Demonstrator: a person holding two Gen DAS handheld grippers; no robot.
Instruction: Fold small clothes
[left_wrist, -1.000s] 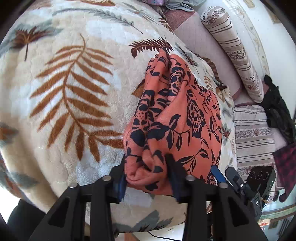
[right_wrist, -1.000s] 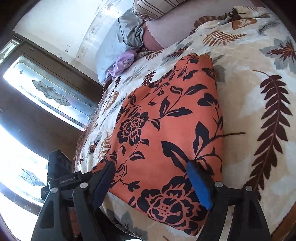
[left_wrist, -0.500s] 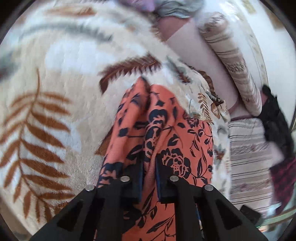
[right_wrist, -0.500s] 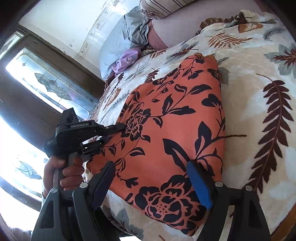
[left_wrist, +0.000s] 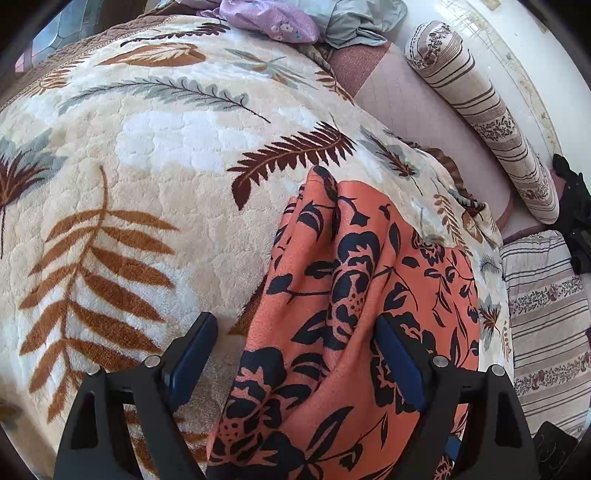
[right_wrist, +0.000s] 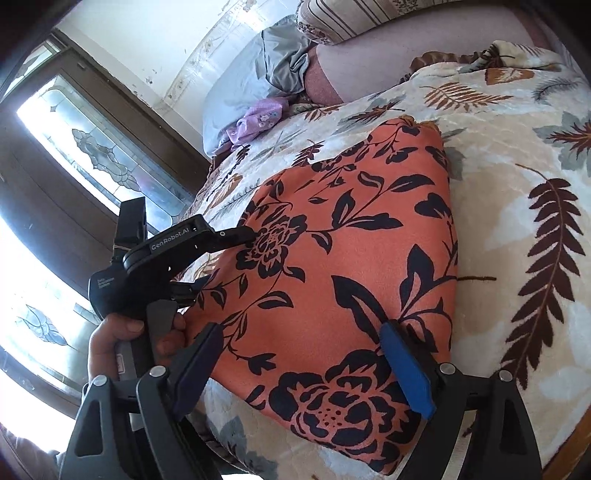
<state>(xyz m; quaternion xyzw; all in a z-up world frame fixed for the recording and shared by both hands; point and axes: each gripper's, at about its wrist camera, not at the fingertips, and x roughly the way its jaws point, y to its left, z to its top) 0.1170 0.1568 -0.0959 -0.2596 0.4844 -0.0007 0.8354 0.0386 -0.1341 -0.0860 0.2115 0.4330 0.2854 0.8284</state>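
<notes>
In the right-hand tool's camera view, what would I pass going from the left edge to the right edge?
Window with patterned glass → hand holding the left gripper → orange floral cloth → dark brown fern leaf on the blanket.

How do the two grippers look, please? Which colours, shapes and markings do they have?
Both are black plastic with silver screws at the finger joints. The left gripper has dark blue pads. The right gripper has brighter blue pads. Seen from the right wrist, the left gripper's rounded body carries white lettering, "GenRobot.AI". No cables or sleeves are visible.
</notes>
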